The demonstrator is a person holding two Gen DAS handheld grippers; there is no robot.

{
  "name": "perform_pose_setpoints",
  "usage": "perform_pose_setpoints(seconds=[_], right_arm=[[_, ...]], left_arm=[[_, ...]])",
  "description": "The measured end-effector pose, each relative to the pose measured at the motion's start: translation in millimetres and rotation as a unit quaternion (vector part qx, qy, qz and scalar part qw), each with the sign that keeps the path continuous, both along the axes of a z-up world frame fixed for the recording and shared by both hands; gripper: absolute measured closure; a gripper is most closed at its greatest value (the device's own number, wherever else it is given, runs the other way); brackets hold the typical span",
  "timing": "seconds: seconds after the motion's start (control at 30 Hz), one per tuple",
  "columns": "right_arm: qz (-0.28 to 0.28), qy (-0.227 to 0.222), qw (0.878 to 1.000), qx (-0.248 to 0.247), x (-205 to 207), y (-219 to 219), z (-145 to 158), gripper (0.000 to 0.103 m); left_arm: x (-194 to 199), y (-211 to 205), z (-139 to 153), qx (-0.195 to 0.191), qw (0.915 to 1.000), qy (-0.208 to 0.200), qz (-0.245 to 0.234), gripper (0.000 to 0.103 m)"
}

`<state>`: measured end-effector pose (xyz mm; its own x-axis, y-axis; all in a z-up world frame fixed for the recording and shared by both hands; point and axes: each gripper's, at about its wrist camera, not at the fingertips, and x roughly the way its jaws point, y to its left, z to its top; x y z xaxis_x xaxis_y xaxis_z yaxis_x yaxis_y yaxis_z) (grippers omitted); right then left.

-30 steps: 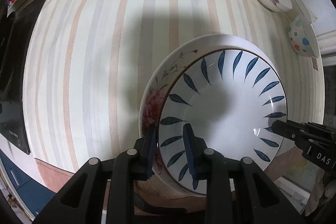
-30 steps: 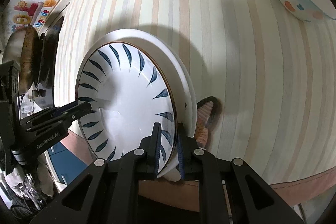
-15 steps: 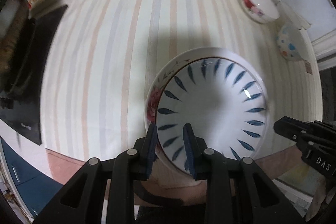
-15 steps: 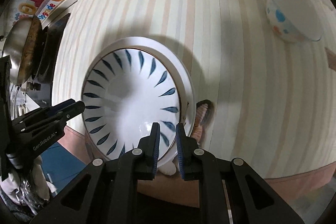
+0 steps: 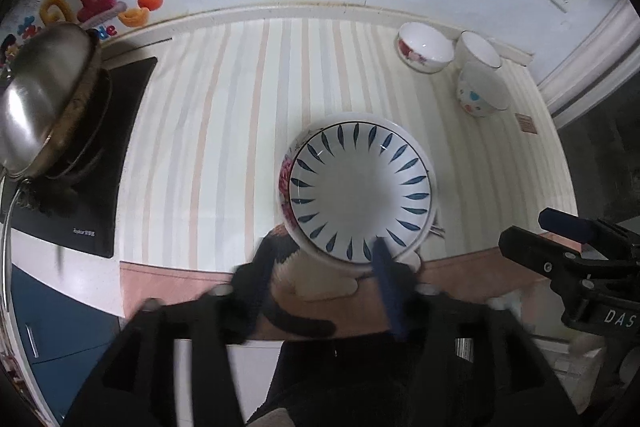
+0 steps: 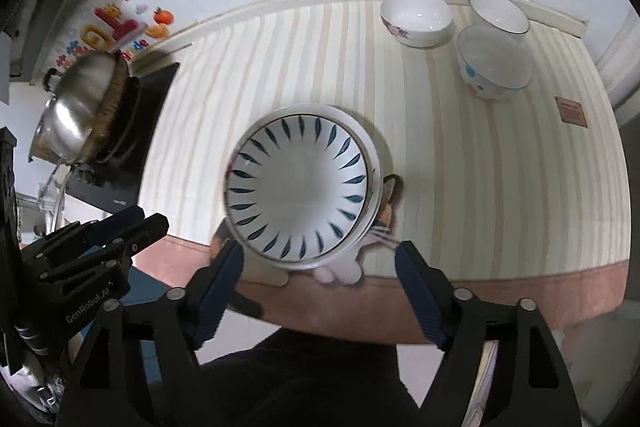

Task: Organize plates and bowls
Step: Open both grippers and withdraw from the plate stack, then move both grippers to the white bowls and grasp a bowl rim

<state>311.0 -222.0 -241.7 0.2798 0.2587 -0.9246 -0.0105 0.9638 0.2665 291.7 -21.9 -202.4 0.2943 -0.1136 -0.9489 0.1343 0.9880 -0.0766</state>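
A white plate with blue leaf marks [image 5: 360,195] [image 6: 298,187] lies stacked on a flowered plate [image 5: 285,175] near the striped table's front edge. My left gripper [image 5: 320,267] hovers well above the stack's near rim. Its jaws are opening and blurred, and nothing is gripped between them. My right gripper [image 6: 318,263] is also raised above the near rim, its jaws opening wide and empty. Each gripper shows in the other's view: the right gripper [image 5: 560,247] and the left gripper [image 6: 120,231].
At the back right stand a floral bowl [image 5: 424,47] [image 6: 416,15], a dark-rimmed white bowl [image 5: 478,49] [image 6: 498,13] and a dotted bowl [image 5: 482,91] [image 6: 494,67]. On the left, a steel pot [image 5: 44,87] [image 6: 80,111] sits on a black cooktop [image 5: 100,167].
Both grippers were shut on the blue-leaf plate's rim; they have let go, spread their jaws and risen away. The plate stays on the flowered plate.
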Motion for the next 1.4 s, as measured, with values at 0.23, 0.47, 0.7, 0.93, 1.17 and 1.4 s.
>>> perform_pose_setpoints(seconds=[0.23, 0.47, 0.7, 0.93, 1.17, 1.4], right_arm=[[-0.011, -0.038, 0.999, -0.007, -42, 13, 33, 0.013], [-0.014, -0.049, 0.999, -0.005, -56, 16, 49, 0.01], [-0.037, -0.046, 0.998, 0.033, -30, -18, 46, 0.009], [-0.081, -0.052, 0.994, 0.057, 52, -89, 35, 0.009], [-0.097, -0.053, 0.992, 0.066, 168, -160, 6, 0.01], [-0.084, 0.006, 0.994, 0.066, 282, -192, -60, 0.034]], left_arm=[[-25, 9, 25, -0.004, 0.9995, -0.031, 0.001, 0.016], [-31, 6, 32, -0.015, 0.9993, -0.035, -0.003, 0.016], [6, -13, 37, -0.018, 0.9985, -0.051, 0.006, 0.016], [94, -61, 28, -0.013, 0.9975, -0.069, 0.004, 0.016], [204, -111, -13, -0.029, 0.9993, -0.025, 0.005, 0.016], [303, -157, -85, -0.047, 0.9978, 0.048, 0.003, 0.035]])
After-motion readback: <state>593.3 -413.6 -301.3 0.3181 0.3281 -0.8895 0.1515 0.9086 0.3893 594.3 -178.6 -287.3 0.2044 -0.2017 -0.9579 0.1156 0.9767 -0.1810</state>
